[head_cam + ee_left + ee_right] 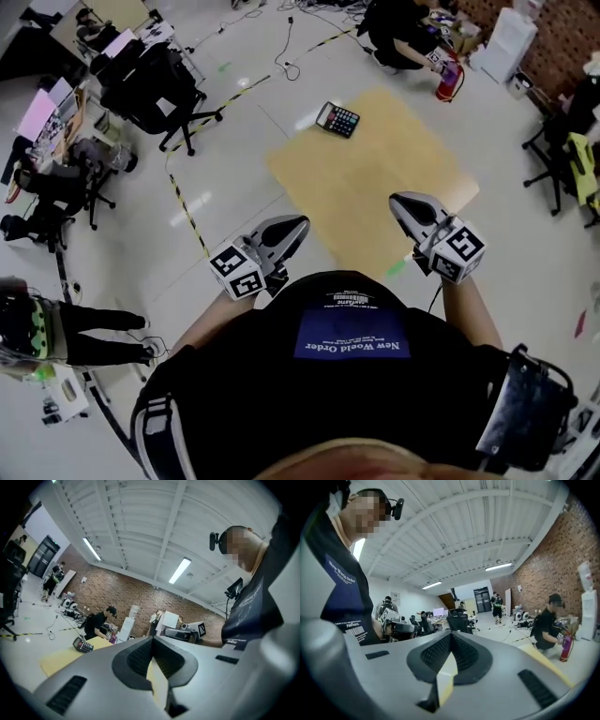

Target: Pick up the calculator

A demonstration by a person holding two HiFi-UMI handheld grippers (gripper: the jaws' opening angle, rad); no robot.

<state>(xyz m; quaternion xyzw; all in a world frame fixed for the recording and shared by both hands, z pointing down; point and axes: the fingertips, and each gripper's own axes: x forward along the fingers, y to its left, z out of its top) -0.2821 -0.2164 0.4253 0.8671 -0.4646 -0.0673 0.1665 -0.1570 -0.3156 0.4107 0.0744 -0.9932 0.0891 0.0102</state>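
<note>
The calculator (pixel 337 119), dark with coloured keys, lies on the floor at the far left corner of a tan mat (pixel 375 173). In the left gripper view the calculator (pixel 83 645) shows small, far off at the left. My left gripper (pixel 298 225) is held level in front of my body, its jaws shut and empty. My right gripper (pixel 401 202) hovers over the mat's near edge, also shut with nothing in it. Both are well short of the calculator. Each gripper view shows closed pads, the left gripper (pixel 152 640) and the right gripper (pixel 451 638).
Black office chairs (pixel 155 89) and desks crowd the far left. A person (pixel 398 33) crouches beyond the mat beside a red extinguisher (pixel 450 80). Yellow-black tape (pixel 187 211) and cables run over the floor. Another chair (pixel 562 159) stands at the right, and a person (pixel 56 328) at the near left.
</note>
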